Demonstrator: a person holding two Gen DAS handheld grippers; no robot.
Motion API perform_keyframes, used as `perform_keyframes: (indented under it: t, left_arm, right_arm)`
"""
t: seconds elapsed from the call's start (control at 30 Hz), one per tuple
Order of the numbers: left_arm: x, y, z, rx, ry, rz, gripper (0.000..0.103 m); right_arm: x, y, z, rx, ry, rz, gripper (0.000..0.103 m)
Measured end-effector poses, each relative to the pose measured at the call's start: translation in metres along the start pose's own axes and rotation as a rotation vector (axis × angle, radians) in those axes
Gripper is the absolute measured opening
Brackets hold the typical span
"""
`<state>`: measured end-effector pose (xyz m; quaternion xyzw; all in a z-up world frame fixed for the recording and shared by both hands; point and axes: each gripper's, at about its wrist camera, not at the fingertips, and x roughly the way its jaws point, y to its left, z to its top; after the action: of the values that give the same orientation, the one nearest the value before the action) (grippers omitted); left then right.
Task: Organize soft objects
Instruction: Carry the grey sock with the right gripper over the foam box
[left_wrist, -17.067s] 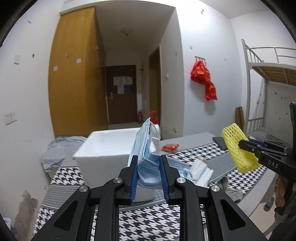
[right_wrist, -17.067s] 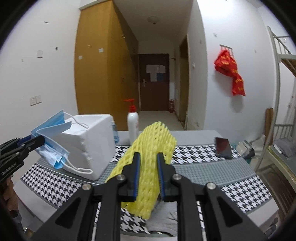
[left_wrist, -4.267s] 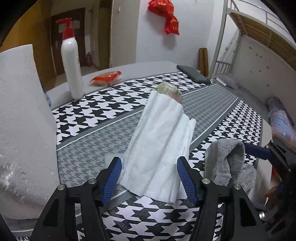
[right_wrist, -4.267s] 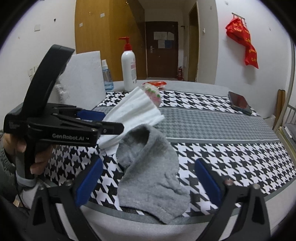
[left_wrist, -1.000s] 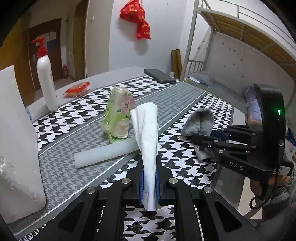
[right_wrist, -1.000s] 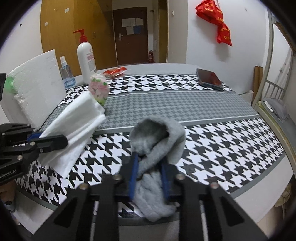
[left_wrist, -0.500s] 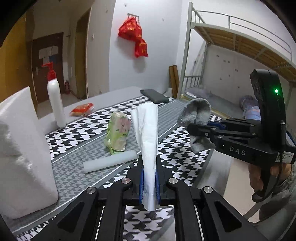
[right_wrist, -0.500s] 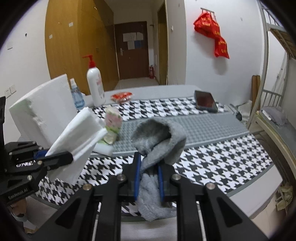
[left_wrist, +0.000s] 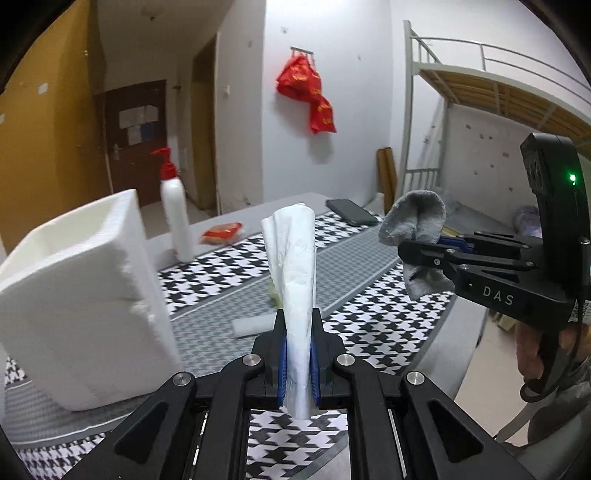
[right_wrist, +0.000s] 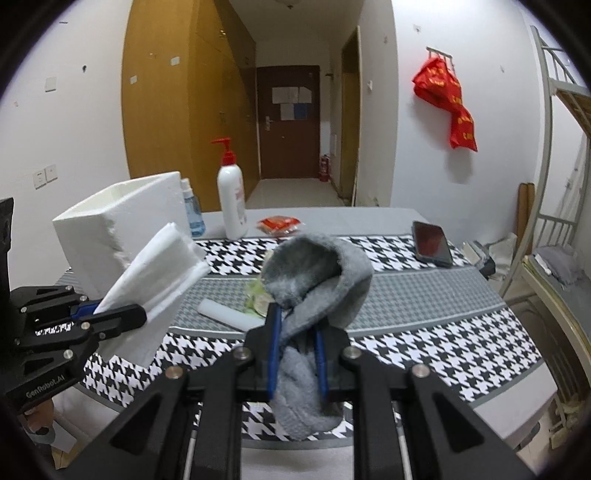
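Both pieces are off the worktop (right_wrist: 424, 295) at once: the left gripper (left_wrist: 297, 354) has its jaws pressed tight on a folded white cloth (left_wrist: 295, 258) that stands up out of them like a cone, and the right gripper (right_wrist: 297, 360) has its jaws clamped on a grey sock (right_wrist: 317, 273), whose cuff flops over the top while the toe end hangs below. The step in hand looks like carrying the two soft things to the white foam box (right_wrist: 118, 229), which stands open-topped at the left end of the worktop, beside the pump bottle (right_wrist: 231, 201). To do it well, I'd say each piece should be brought clear above the box rim before the jaws let go, since both are limp and a trailing end could catch on the foam wall and drag out. The cloth is nearer the box, so it makes sense for it to go in first, with the sock held off to the side so the two tools don't cross. Both grippers point forward and tilt down toward the worktop, held side by side above its near edge. A small packet and a white foam strip (right_wrist: 225, 314) lie behind the sock.
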<state>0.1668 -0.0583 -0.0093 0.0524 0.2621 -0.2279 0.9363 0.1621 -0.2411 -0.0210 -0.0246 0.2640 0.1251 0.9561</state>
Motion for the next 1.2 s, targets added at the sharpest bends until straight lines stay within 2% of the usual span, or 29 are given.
perform_keyframes:
  t: [0.37, 0.77, 1.2]
  left_arm:
    - [-0.027, 0.023, -0.006, -0.062, -0.022, 0.137, 0.011]
    - [-0.056, 0.042, -0.017, -0.121, -0.037, 0.28, 0.011]
    - [-0.091, 0.059, -0.032, -0.177, -0.061, 0.396, 0.011]
  right_arm:
    - [0.004, 0.027, 0.015, -0.065, -0.021, 0.077, 0.02]
    - [0.009, 0.072, 0.02, -0.135, -0.036, 0.22, 0.02]
    - [0.009, 0.111, 0.027, -0.197, -0.057, 0.327, 0.02]
